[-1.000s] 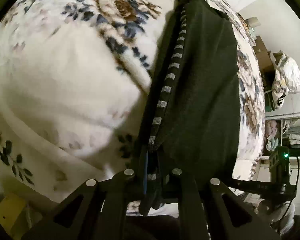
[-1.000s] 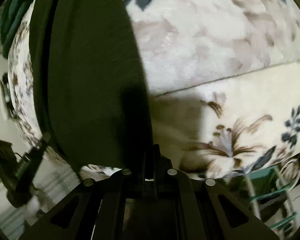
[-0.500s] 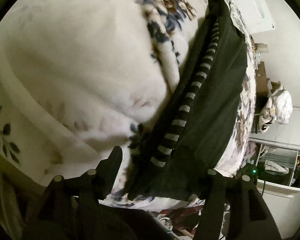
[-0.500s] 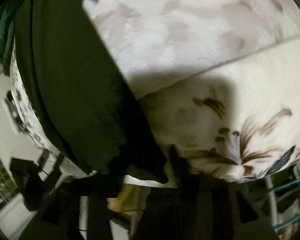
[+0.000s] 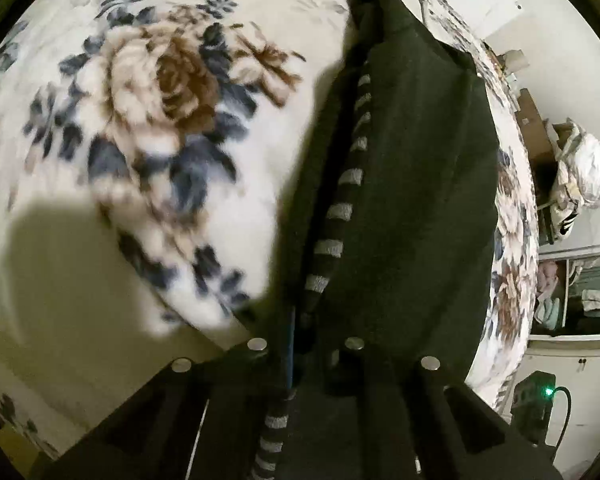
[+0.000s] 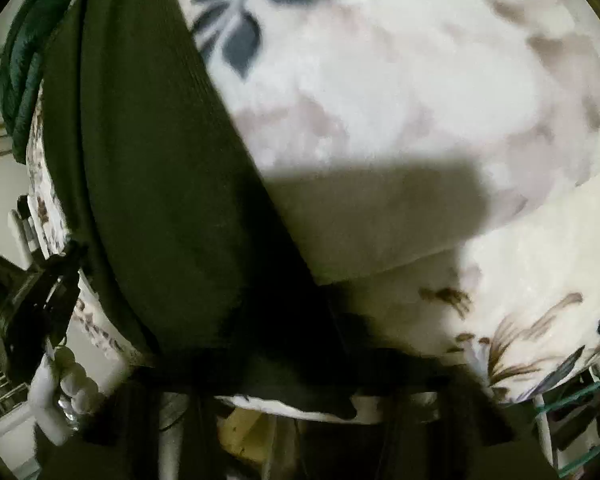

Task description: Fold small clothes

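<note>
A dark green garment [image 5: 412, 184] with a grey-striped band [image 5: 342, 212] lies folded lengthwise on a floral blanket [image 5: 148, 112]. My left gripper [image 5: 306, 354] is shut on the garment's near end, and the striped band runs down between its jaws. In the right wrist view the same dark garment [image 6: 148, 184] stretches away at the left. My right gripper [image 6: 300, 396] is open, its jaws spread wide at the garment's near corner, holding nothing.
The blanket [image 6: 400, 92] covers a bed. A shelf with clothes [image 5: 572, 296] and a device with a green light [image 5: 540, 396] stand at the right. A dark teal cloth [image 6: 24, 64] lies at the far left. The left gripper and hand [image 6: 56, 360] show at lower left.
My left gripper opened half a second ago and has now shut again on the garment's near end. My right gripper opened and let go of the garment corner.
</note>
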Demonstrator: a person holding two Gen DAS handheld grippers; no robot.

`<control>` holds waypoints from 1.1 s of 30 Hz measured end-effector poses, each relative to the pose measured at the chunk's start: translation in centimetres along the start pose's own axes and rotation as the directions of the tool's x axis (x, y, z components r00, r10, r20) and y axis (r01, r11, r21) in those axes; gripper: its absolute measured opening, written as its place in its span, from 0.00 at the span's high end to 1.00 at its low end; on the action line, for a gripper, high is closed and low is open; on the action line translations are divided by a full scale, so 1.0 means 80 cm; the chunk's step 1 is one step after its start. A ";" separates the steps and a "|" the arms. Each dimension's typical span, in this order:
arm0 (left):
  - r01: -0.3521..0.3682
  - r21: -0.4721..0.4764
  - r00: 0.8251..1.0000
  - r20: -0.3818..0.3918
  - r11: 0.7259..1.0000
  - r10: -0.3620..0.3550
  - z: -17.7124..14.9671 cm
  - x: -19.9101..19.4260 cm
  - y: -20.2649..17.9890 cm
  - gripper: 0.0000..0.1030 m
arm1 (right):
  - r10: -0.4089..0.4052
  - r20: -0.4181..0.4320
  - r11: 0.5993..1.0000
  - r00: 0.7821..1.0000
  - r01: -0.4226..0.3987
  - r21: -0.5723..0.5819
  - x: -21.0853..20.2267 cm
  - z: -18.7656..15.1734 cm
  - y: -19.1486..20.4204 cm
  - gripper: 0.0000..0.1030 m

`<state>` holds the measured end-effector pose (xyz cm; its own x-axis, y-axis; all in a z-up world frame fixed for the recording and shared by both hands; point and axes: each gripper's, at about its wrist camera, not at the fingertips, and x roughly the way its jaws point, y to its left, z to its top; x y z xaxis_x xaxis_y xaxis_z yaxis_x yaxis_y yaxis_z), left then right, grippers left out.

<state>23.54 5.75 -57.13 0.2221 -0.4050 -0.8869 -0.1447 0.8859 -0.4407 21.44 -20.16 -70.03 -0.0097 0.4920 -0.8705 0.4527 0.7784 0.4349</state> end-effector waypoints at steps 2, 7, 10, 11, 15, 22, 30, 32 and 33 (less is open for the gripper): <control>-0.002 0.014 1.000 0.003 1.000 0.002 0.001 -0.004 0.014 0.94 | -0.025 0.014 1.000 1.000 0.026 -0.008 -0.007 -0.003 0.005 0.94; -0.014 -0.006 1.000 -0.010 1.000 0.014 0.003 -0.015 0.036 0.94 | -0.052 0.006 0.998 0.999 0.052 -0.019 -0.002 -0.002 0.015 0.93; -0.013 -0.040 0.999 -0.030 0.999 0.011 -0.004 -0.031 0.048 0.93 | 0.039 -0.040 0.999 0.998 -0.037 0.037 -0.012 0.006 -0.012 0.88; 0.003 -0.063 0.999 -0.042 0.998 -0.005 -0.009 -0.033 0.047 0.92 | 0.065 -0.051 0.996 0.997 -0.062 0.058 -0.017 0.006 -0.021 0.79; 0.058 -0.116 0.995 -0.073 0.992 -0.067 -0.044 -0.041 0.054 0.64 | 0.103 -0.056 0.993 0.993 -0.100 0.059 -0.031 0.005 -0.042 0.62; 0.045 -0.135 0.992 -0.112 0.990 -0.061 -0.086 -0.026 0.029 0.63 | 0.104 -0.144 0.994 0.984 -0.100 0.035 0.001 -0.003 -0.033 0.61; -0.010 -0.121 0.989 -0.145 0.993 -0.008 -0.125 -0.036 0.033 0.63 | 0.049 -0.085 0.999 0.995 -0.048 0.021 -0.004 -0.036 -0.013 0.93; -0.017 -0.116 0.987 -0.159 0.993 -0.001 -0.130 -0.033 0.034 0.63 | 0.095 -0.069 0.995 0.993 -0.094 0.024 -0.019 -0.042 -0.005 0.94; -0.015 -0.117 0.987 -0.158 0.993 -0.004 -0.132 -0.032 0.034 0.63 | 0.143 -0.074 0.990 0.987 -0.140 0.033 -0.026 -0.045 -0.003 0.94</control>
<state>12.37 6.80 -57.48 0.0672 -0.4390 -0.8960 -0.2596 0.8594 -0.4405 18.15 -20.00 -67.52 -0.0107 0.6253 -0.7803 0.4784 0.6884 0.5451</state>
